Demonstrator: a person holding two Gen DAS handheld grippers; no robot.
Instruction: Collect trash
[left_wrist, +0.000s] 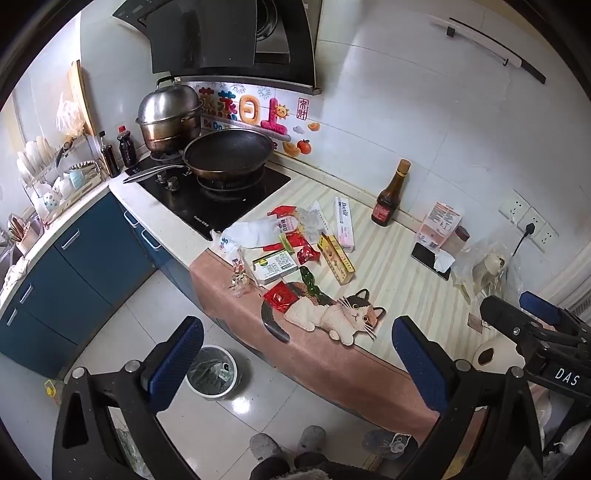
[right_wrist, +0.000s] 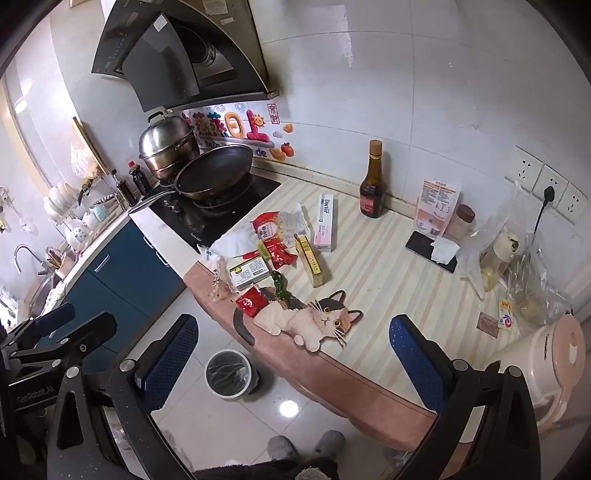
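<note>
Both claws spread wide, nothing between them: left claw (left_wrist: 295, 363), right claw (right_wrist: 293, 360), hovering off the worktop (left_wrist: 391, 266) edge; trash pile (left_wrist: 291, 243) sits mid-worktop beside the hob; bin (left_wrist: 211, 372) on the floor below. Red wrapper (left_wrist: 279, 297) looks light, crinkly, slippery; pinch a raised edge. Yellow box (left_wrist: 337, 259) stiffer; grip across its narrow sides.

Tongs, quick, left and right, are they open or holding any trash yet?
Left tongs: open wide, holding nothing, above the counter edge.
Right tongs: open wide, holding nothing, also short of the wrappers.
</note>
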